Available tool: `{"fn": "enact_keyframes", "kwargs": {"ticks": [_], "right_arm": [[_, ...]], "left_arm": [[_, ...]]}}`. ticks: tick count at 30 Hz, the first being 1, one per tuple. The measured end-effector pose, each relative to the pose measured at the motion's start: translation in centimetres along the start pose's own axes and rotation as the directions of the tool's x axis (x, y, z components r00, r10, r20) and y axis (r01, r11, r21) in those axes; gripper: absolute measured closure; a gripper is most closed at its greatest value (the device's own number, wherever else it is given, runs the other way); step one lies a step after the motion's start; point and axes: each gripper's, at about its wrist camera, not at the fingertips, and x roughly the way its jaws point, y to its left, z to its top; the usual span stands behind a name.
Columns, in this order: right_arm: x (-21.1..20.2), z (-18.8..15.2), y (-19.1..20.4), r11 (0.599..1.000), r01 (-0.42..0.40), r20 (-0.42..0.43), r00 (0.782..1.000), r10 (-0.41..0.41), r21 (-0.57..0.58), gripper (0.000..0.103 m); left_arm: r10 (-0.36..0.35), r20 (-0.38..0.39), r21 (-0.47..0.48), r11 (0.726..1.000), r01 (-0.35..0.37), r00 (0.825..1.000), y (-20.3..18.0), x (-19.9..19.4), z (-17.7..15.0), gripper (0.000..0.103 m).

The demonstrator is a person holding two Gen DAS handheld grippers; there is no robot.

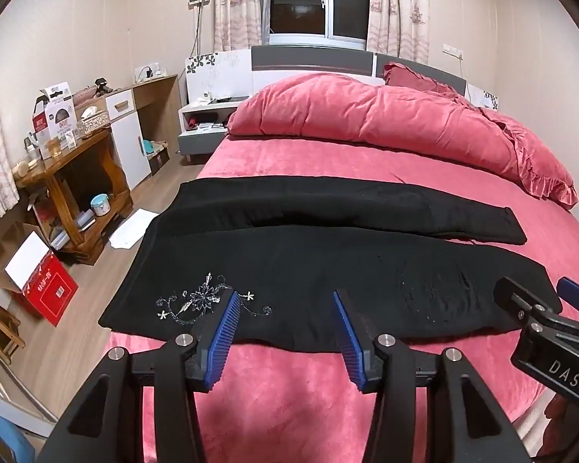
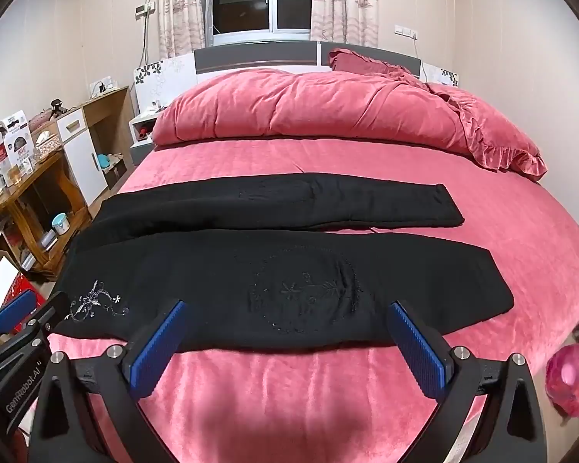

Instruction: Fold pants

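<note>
The black pants (image 1: 328, 266) are lying spread flat across the pink bed (image 1: 289, 386), both legs running side by side, just ahead of and below both pairs of jaws, with the near hem edge sitting right beyond the blue pads. The fold itself is not yet begun — the step in hand looks to be the approach for a first grasp on the near leg. The left gripper (image 1: 285, 314) is hovering with its jaws partly apart and nothing between them, the silver flower embroidery (image 1: 204, 301) lying just to the left of its left jaw. The right gripper (image 2: 287, 322) is standing with its jaws as wide apart as they go, empty too, framing the darker stitched circle (image 2: 305, 293) on the cloth ahead of it. Each gripper is showing at the edge of the other's view, so the two are working close together along the same near edge. The next move probably calls for both to be dipping down to that edge, pinching the cloth at two spaced spots, then carrying the near leg up and over onto the far leg (image 2: 289, 202). The soft fabric may be sagging between the two holds. As for containers — a red cardboard box (image 1: 46, 289) is standing open on the floor far left of the left jaws, its contents hidden, and a pink bag (image 2: 571, 378) is sitting on the floor to the right of the right jaws, what is inside it unclear.
</note>
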Motion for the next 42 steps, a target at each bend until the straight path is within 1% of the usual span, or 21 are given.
{"fn": "enact_keyframes", "kwargs": {"ticks": [4,5,10,12,21,22,37,39,42], "right_arm": [[0.1,0.0,0.0,1.0,0.001,-0.002,1.0,-0.001,-0.001,0.0],[0.1,0.0,0.0,1.0,0.002,-0.004,1.0,-0.002,-0.002,0.0],[0.2,-0.1,0.0,1.0,0.005,-0.008,1.0,-0.005,-0.003,0.0],[0.3,-0.1,0.0,1.0,0.003,-0.008,1.0,-0.003,-0.004,0.0],[0.5,-0.3,0.0,1.0,0.002,-0.021,1.0,-0.002,-0.002,0.0],[0.6,-0.3,-0.1,1.0,0.002,-0.02,1.0,-0.002,-0.001,0.0],[1.1,-0.5,-0.2,1.0,0.0,-0.03,1.0,0.0,-0.002,0.0],[1.1,-0.5,-0.1,1.0,0.001,-0.03,1.0,-0.001,-0.003,0.0],[1.2,-0.6,-0.1,1.0,0.0,-0.03,1.0,0.0,-0.003,0.0]], "left_arm": [[-0.002,-0.003,-0.004,1.0,0.002,1.0,0.0,0.1,-0.1,0.053],[-0.006,-0.007,-0.004,1.0,0.006,1.0,0.7,0.2,0.2,0.053],[-0.013,-0.013,-0.005,1.0,0.013,1.0,1.2,0.1,0.1,0.053],[-0.005,-0.009,-0.002,1.0,0.005,1.0,0.2,0.5,-0.2,0.053],[-0.008,-0.021,-0.008,1.0,0.008,1.0,0.0,0.5,-0.3,0.053],[-0.007,-0.009,-0.007,1.0,0.007,1.0,0.0,0.5,-0.3,0.053],[-0.003,-0.006,0.0,1.0,0.003,1.0,0.0,0.6,-0.5,0.053],[0.005,0.0,0.007,1.0,-0.005,1.0,0.0,0.7,-0.5,0.053],[-0.002,-0.016,-0.003,1.0,0.002,1.0,0.0,0.9,-0.6,0.053]]}}
